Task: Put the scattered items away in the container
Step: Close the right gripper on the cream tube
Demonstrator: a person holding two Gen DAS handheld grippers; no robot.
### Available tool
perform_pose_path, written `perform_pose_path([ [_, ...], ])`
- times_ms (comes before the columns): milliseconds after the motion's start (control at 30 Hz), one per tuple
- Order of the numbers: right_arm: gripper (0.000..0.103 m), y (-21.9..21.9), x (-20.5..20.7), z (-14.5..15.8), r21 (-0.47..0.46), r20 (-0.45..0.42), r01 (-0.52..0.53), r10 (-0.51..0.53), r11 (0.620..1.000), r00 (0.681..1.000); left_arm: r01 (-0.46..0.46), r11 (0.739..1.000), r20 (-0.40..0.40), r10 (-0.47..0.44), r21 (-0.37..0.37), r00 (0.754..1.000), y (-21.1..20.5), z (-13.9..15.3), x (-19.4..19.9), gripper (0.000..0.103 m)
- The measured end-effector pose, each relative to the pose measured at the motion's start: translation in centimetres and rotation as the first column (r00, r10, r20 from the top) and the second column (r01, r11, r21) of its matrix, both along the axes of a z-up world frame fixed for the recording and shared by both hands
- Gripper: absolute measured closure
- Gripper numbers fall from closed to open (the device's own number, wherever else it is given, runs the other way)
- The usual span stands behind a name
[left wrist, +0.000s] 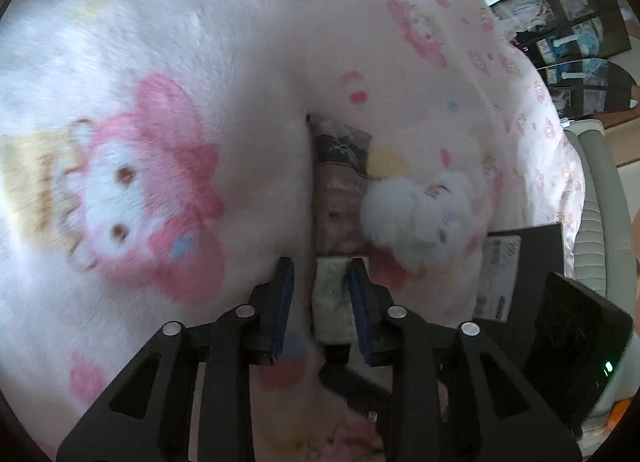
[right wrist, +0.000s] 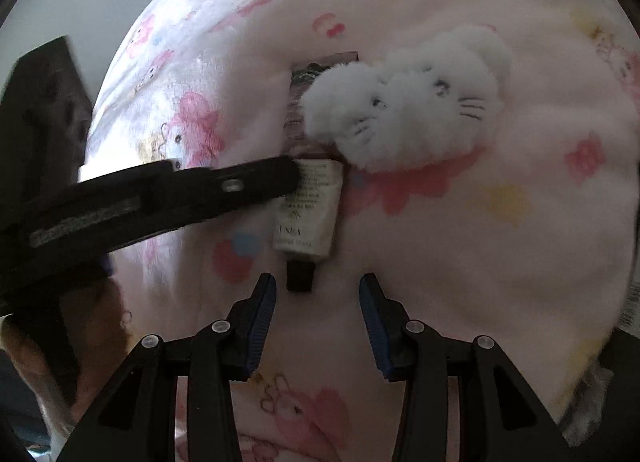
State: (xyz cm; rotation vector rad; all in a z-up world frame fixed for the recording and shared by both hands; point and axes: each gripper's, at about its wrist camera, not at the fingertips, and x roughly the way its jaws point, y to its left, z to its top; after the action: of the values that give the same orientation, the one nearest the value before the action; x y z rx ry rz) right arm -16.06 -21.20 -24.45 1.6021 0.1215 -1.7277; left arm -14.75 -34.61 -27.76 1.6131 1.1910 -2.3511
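Reaching for the white tube (right wrist: 306, 209) on the pink blanket (right wrist: 460, 242).
Your left gripper (left wrist: 320, 276) is apart around the tube; your right gripper (right wrist: 317, 292) is apart just below it.

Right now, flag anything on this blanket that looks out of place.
A white tube with a black cap lies in a fold of the pink blanket, its upper end tucked under a fluffy white cat plush. Neither is in a container. Nothing looks spilled or damaged.

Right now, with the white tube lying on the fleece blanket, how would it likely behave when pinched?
The white tube looks like soft plastic, so it would probably dent under the pads. Flattened at one end, it seems unlikely to roll. Its smooth skin may slip, though the plush blanket should cushion it.
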Motion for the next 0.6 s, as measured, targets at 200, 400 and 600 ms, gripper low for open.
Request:
perform_pose_path([
  [200,0.090,0.7,0.1,0.2,-0.017,0.019,0.022,-0.022,1.000,1.000,0.001,0.999,-0.006,0.000,0.032,1.000,0.9,0.2,0.1,0.086],
  [400,0.091,3.1,2.2,2.6,-0.085,0.046,0.016,-0.012,0.996,0.999,-0.065,0.997,-0.003,0.065,0.045,0.998,1.7,2.2,3.8,0.087],
  [600,0.092,5.6,5.2,4.5,-0.098,0.033,-0.053,0.056,0.994,0.998,-0.123,0.992,0.049,0.122,0.016,0.991,3.4,3.3,8.2,0.087],
])
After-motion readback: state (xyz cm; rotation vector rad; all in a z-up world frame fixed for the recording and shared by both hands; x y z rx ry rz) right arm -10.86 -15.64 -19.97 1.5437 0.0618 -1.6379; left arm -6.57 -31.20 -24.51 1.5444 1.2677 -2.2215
